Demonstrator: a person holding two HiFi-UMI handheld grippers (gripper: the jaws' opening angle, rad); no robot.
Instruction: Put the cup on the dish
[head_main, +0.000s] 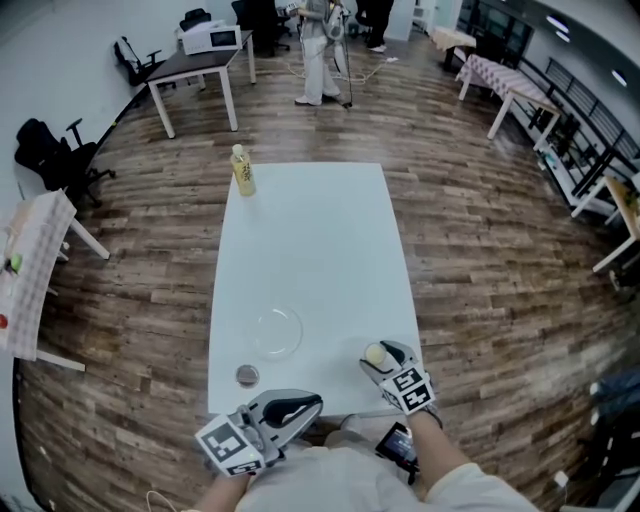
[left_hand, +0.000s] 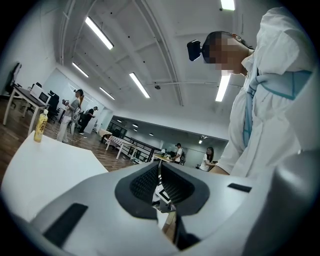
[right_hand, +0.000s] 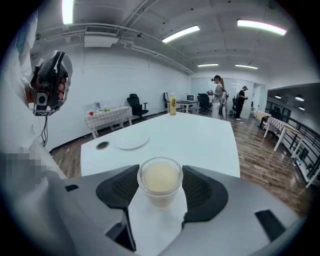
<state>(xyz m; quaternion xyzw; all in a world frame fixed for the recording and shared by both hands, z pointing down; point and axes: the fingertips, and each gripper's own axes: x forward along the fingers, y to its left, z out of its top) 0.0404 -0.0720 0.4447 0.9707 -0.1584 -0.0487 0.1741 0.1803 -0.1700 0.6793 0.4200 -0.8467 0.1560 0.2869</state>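
A long white counter (head_main: 310, 240) runs away from the person over a wood-plank floor (head_main: 480, 260); its surface is mostly bare, with everything on it near the edges.

The right hand-held gripper (head_main: 383, 356) sits over the counter's near right corner; its jaws are clamped on the cup (right_hand: 160, 178), one dark ribbed pad pressing each side of it; the right gripper view shows the cup squarely between them, upright, its mouth facing the camera; whether its base touches the counter cannot be told.

The left hand-held gripper (head_main: 312, 404) hangs off the counter's near edge, close to the person's body, and is tilted so that its own view looks up at the ceiling lights; its jaws are closed together with only a thin slit between the pads and nothing held.

The dish (head_main: 277, 331) is a clear, shallow round plate lying flat on the near left part of the counter; it lies to the left of the cup and well apart from it, with bare counter between them; the left hand-held gripper lies nearer the person than the dish.

A yellow bottle (head_main: 241, 170) stands upright at the far left corner, well apart from everything else.

The cup is small, clear-walled and filled with a pale creamy liquid.

A small dark disc (head_main: 247, 375) lies near the dish, closer to the counter's near edge.
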